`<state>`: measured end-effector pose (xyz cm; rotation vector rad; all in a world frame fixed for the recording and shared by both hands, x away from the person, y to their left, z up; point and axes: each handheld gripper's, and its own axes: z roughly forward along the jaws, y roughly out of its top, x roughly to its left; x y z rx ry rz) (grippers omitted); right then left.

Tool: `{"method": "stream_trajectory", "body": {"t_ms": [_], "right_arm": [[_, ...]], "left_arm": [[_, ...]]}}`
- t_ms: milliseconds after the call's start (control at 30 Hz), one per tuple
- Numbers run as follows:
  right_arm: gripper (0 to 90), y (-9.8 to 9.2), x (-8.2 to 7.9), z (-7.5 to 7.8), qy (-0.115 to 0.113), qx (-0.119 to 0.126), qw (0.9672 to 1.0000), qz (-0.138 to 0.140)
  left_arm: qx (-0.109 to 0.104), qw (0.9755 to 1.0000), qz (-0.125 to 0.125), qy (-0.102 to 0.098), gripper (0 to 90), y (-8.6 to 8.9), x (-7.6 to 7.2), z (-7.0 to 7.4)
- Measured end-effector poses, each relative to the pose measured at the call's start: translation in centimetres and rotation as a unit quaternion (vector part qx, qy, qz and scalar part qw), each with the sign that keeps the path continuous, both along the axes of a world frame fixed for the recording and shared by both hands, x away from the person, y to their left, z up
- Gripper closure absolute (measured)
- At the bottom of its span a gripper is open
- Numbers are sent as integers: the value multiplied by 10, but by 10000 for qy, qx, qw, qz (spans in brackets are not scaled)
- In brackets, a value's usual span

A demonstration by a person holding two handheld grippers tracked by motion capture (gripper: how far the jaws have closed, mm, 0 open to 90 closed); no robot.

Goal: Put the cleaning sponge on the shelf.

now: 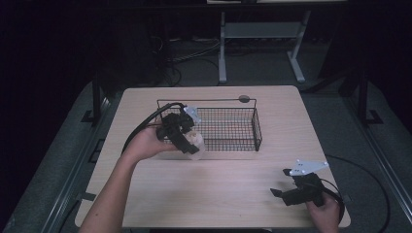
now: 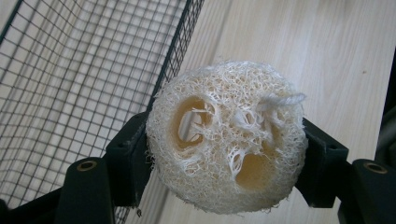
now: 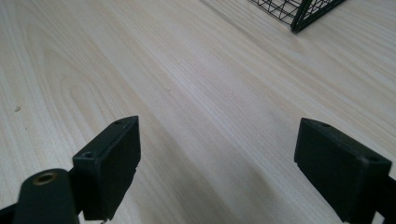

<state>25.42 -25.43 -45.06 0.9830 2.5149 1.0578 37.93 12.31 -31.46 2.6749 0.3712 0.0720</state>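
A round, pale loofah sponge with holes through it sits squeezed between the two black jaws of my left gripper. From above, that left gripper holds the loofah just above the table, against the front left corner of the black wire basket. In the left gripper view the basket's mesh wall rises at the left of the sponge. My right gripper rests low at the table's front right, its jaws wide apart with bare wood between them.
The light wooden table has free surface in front of the basket and between the two hands. A corner of the basket lies far ahead of the right gripper. Cables trail from both grippers; a desk frame stands behind the table.
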Motion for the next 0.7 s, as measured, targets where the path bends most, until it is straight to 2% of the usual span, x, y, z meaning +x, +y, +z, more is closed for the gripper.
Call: {"method": "stream_trajectory", "body": {"t_ms": [200,433,700], "right_arm": [[142,1,-1,0,-5,-8,10000,1],[142,1,-2,1,-28,12,10000,1],[142,2,-2,1,-26,5,10000,5]], "left_arm": [[17,10000,20,-40,299,-5,7,7],[152,9998,102,-119,300,-8,20,9],[163,9997,165,-56,300,-11,32,12]]}}
